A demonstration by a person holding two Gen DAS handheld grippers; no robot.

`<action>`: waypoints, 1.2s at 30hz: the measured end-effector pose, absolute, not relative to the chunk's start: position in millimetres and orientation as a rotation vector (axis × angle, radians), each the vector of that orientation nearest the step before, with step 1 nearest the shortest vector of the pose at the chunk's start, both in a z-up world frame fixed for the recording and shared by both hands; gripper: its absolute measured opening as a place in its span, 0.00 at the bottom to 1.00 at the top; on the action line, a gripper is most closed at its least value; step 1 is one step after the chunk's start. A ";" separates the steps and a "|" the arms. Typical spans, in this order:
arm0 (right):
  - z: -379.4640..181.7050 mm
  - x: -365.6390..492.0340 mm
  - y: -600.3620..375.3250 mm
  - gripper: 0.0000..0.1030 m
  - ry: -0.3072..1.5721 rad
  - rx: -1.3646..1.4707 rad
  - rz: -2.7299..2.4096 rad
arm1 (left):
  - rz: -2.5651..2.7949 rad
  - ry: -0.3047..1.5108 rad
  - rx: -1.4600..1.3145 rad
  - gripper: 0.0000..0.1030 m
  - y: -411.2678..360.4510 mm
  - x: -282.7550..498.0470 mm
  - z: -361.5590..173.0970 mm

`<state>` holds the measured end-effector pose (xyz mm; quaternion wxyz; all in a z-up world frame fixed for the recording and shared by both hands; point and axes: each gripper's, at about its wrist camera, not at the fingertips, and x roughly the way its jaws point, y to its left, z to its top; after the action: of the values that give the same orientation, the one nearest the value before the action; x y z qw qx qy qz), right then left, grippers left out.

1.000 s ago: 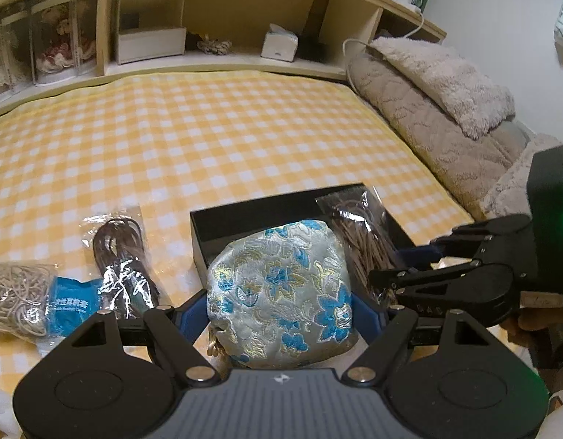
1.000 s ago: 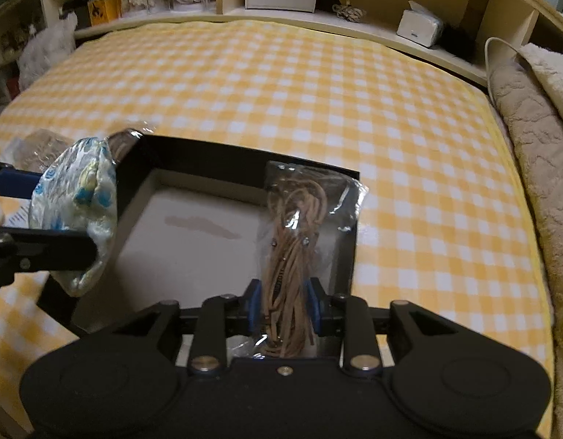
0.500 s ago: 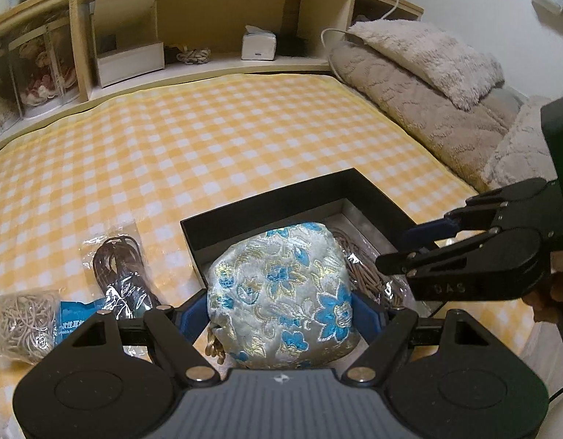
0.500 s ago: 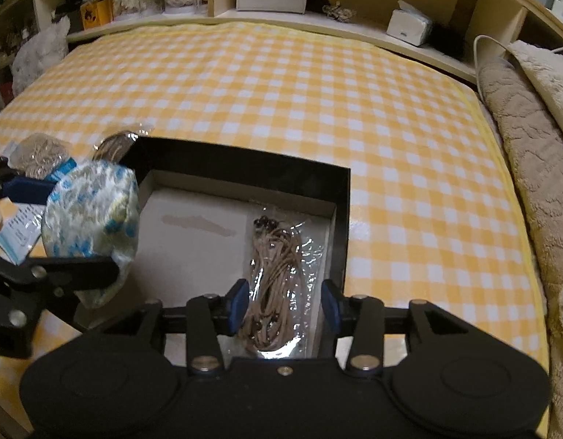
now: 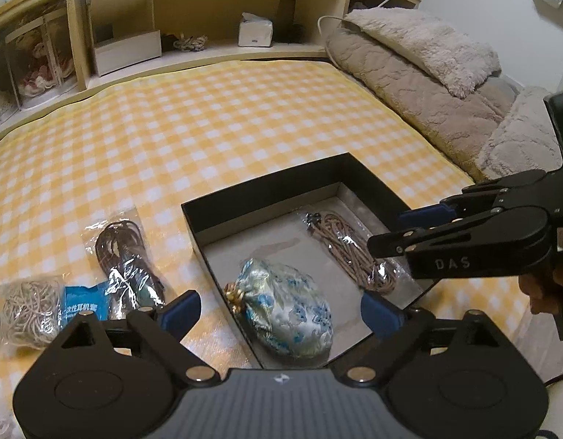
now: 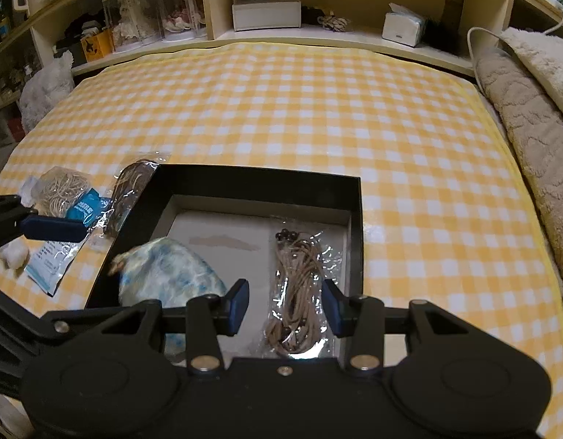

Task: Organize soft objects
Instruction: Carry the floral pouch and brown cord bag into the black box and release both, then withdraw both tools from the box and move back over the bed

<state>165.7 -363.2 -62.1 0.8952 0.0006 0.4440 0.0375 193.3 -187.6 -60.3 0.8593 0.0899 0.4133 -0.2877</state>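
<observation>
Bed [image 5: 245, 117], covered in yellow-and-white check, carrying all the work items; a shelf unit runs along its far edge and grey-brown blankets [image 5: 420, 84] lie along its right edge.

Black box [image 5: 267, 186], open-topped with a pale floor, near the bed's near edge, right of centre.

Brocade pouch [image 5: 287, 309], silver with blue flowers: now lying on the box floor against the left wall, near corner. A second ago it was clamped in the left tool above the box; it has since been let go. It appears blurred in the right wrist view [image 6: 172, 278], so it may only just have landed.

Tan cord packet [image 6: 299, 289], in clear film: lying along the box's right wall. It too was held a second ago, by the right tool, and was set down half a second ago.

Left tool [image 5: 281, 311]: fingers spread wide apart, empty, above the pouch. Right tool [image 6: 285, 305]: fingers apart, empty, above the cord packet.

Outside the box, towards the bed's near left corner: dark cord packet [image 5: 126, 256] just beside the box's left wall, then pale string packet [image 5: 29, 307] with a blue label.

Reading: two soft items are stowed and both tools are free; the two packets on the left probably remain to be collected.
</observation>
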 end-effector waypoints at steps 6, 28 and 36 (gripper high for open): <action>-63.6 162.4 -363.4 0.43 0.933 0.022 0.076 | -0.600 0.877 0.194 0.92 -186.0 191.9 -61.5; -23.3 138.9 -363.6 0.63 0.784 0.065 0.040 | -0.523 0.793 0.089 0.98 -158.4 187.2 -27.1; 15.9 114.3 -356.9 0.78 0.667 0.058 0.037 | -0.492 0.703 0.048 1.00 -139.5 173.0 4.0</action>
<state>114.3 -356.9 15.9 0.9443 0.0284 0.3273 0.0183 173.0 -139.5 4.0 0.9090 0.0235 0.3410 -0.2384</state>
